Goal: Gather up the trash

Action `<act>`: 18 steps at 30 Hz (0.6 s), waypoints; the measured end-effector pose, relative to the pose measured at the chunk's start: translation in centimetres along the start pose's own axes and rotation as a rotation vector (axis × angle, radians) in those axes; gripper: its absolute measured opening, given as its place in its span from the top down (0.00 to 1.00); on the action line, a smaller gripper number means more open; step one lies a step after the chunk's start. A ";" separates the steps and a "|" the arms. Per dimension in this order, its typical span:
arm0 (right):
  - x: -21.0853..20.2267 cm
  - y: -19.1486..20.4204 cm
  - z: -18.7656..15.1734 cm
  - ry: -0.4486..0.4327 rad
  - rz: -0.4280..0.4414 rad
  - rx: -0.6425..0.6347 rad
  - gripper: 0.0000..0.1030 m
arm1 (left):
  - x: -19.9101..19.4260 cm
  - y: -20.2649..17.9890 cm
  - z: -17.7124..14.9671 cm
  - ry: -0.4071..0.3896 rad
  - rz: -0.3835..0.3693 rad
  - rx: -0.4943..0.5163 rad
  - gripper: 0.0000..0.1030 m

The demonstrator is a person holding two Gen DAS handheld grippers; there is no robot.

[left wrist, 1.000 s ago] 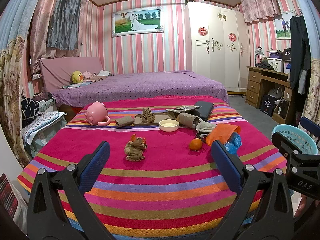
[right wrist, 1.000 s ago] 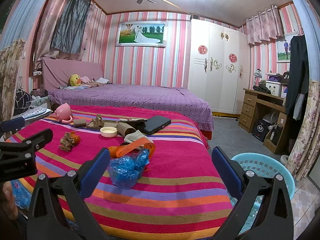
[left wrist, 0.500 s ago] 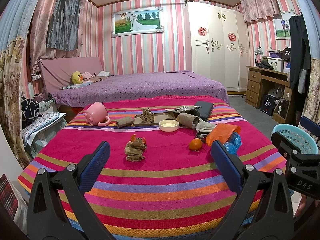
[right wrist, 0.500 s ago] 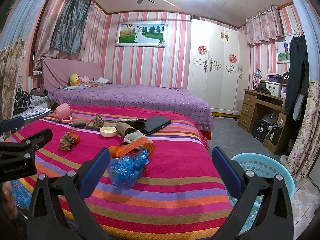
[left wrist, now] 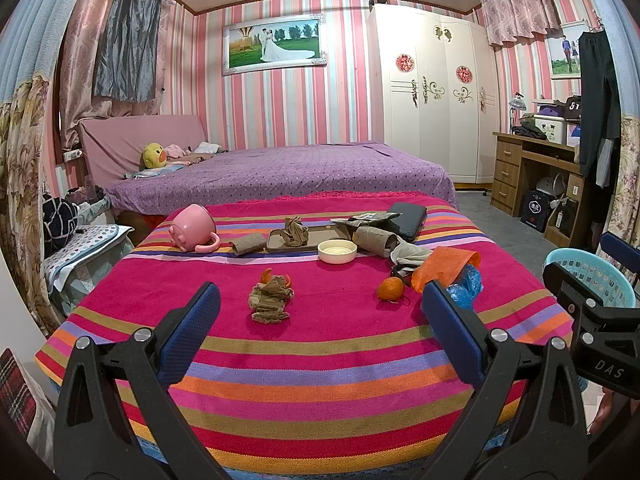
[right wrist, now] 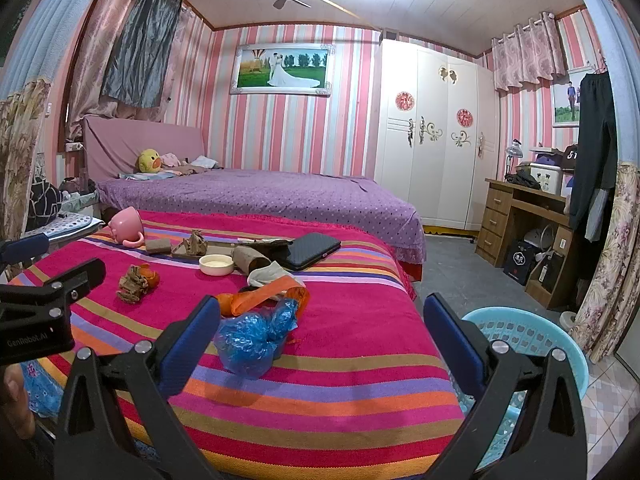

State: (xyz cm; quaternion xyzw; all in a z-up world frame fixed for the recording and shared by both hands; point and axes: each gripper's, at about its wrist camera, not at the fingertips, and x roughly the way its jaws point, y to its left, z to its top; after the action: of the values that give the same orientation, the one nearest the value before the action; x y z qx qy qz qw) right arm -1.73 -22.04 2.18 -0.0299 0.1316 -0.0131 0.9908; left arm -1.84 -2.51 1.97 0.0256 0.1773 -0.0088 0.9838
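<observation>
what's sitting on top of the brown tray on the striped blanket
A crumpled brown paper wad sits on the left part of the brown tray. The rest of its surface looks bare. Its right end is hidden behind the white bowl and cardboard tube.

On the striped bedspread (left wrist: pixel 320 360) lie one pink mug (left wrist: pixel 192 226) on its side, one white shallow bowl (left wrist: pixel 337 251), one brown tray (left wrist: pixel 316 238), one black case (left wrist: pixel 408 220), two cardboard tubes (left wrist: pixel 248 243) (left wrist: pixel 374 237), two crumpled brown wads (left wrist: pixel 270 300) (left wrist: pixel 295 231), one whole orange (left wrist: pixel 390 289), one piece of orange peel (left wrist: pixel 266 276), one orange bag (left wrist: pixel 444 262), one crumpled blue plastic bag (right wrist: pixel 256 334) and one grey-white cloth (left wrist: pixel 410 254). One light-blue basket (right wrist: pixel 524 332) stands on the floor beside the bed. Two grippers (left wrist: pixel 320 320) (right wrist: pixel 320 320) are in view, both with jaws spread wide apart and empty.
</observation>
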 end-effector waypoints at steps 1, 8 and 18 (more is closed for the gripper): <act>0.0 0.0 0.0 -0.001 -0.001 -0.001 0.04 | 0.3 0.3 -0.2 0.000 0.000 0.001 0.05; 0.0 0.0 0.0 -0.001 -0.001 -0.001 0.04 | 0.4 0.3 -0.2 -0.001 0.000 0.000 0.05; 0.1 -0.2 0.0 0.006 -0.001 0.001 0.04 | 0.3 0.2 -0.2 -0.001 0.001 0.000 0.05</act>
State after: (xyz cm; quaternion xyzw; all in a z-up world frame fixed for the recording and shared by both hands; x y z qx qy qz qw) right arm -1.61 -22.21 2.14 -0.0292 0.1347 -0.0139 0.9904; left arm -1.65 -2.26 1.71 0.0259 0.1771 -0.0083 0.9838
